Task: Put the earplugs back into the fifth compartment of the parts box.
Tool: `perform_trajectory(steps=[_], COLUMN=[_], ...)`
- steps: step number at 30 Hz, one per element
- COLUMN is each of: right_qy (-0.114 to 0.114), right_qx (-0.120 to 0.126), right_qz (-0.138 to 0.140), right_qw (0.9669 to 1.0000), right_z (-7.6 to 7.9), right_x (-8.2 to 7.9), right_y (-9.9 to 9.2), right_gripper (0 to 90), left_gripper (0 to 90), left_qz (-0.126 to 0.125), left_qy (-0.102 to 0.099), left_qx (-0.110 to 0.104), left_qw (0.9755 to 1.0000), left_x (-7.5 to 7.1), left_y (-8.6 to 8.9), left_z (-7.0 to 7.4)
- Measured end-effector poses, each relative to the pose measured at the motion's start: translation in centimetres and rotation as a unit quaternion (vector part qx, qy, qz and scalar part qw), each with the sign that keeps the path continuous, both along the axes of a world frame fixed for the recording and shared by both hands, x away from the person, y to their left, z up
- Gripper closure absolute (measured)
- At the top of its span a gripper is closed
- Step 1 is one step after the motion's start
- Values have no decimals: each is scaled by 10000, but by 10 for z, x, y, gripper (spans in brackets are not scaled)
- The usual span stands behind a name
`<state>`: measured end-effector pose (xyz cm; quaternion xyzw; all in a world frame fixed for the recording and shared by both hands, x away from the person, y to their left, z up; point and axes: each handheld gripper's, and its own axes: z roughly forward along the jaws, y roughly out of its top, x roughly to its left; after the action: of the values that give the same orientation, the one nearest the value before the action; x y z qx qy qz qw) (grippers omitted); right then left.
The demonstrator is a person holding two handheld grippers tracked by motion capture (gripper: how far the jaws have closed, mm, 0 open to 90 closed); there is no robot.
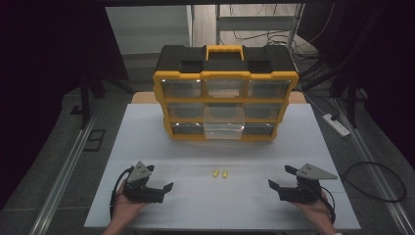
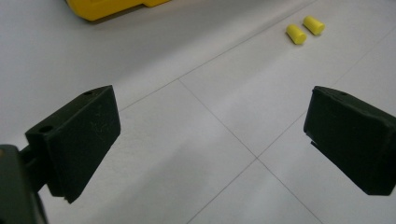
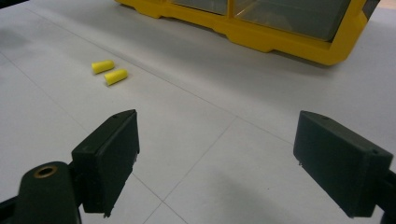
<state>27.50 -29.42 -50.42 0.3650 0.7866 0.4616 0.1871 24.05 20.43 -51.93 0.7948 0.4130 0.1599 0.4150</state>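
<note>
Resting low over the near part of the white table (image 1: 147, 142), one on each side: left gripper (image 1: 157, 180) in a hand (image 1: 125, 208) coming in from the bottom edge, right gripper (image 1: 283, 177) in the other hand (image 1: 315, 208), each topped by a grey three-cornered plate and trailing a black cable. Standing wide apart, the jaws of both, with nothing but bare table between them, as seen in the left gripper view (image 2: 210, 135) and the right gripper view (image 3: 217, 158). Lying side by side, close but not quite touching, about midway between the two grippers and a little farther up the table: two small yellow earplugs (image 1: 219, 173), short rounded cylinders. Showing at the upper right in the left gripper view (image 2: 304, 30), well beyond the jaws; showing at the upper left in the right gripper view (image 3: 109, 72), likewise well clear of the jaws. Neither gripper touching them. Standing upright toward the far part of the table: a yellow and black drawer organiser (image 1: 225, 78) with a yellow carry handle on top and three rows of clear drawers. Sticking out toward the near side, from the middle column of its lower rows: one clear drawer (image 1: 224, 122), pulled open, contents too faint to tell. Sitting well apart from the organiser, the earplugs, out on the open white surface in front of that drawer.
</note>
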Motion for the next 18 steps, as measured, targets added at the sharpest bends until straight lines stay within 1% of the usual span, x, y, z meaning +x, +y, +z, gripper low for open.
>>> perform_trajectory(steps=[4, 8, 12, 15, 17, 18], right_qy=[21, -1, -12, -11, -42, -40], right_qx=[35, -5, -16, 17, -6, -27], right_qz=[5, 73, 86, 117, 126, 120], right_qw=[10000, 10000, 10000, 9999, 9999, 9999], right_z=[-1, 0, 0, 2, 2, 2], right_x=[2, 1, 1, 0, -2, -2], right_y=[1, 2, 3, 3, 4, 4], right_gripper=[153, 156, 158, 162, 164, 163], left_gripper=[38, 39, 40, 41, 41, 41], left_qz=[17, 42, 62, 28, 34, 47], left_qy=[18, -36, -15, -30, -50, -102], left_qx=[-13, 38, -15, 72, 79, 76], left_qw=[10000, 10000, 10000, 10000, 10000, 9999], left_x=[-1, -2, -6, -10, -11, -11], left_y=[0, 0, 1, 0, 0, -1], left_z=[-1, 1, 2, 2, 3, 6])
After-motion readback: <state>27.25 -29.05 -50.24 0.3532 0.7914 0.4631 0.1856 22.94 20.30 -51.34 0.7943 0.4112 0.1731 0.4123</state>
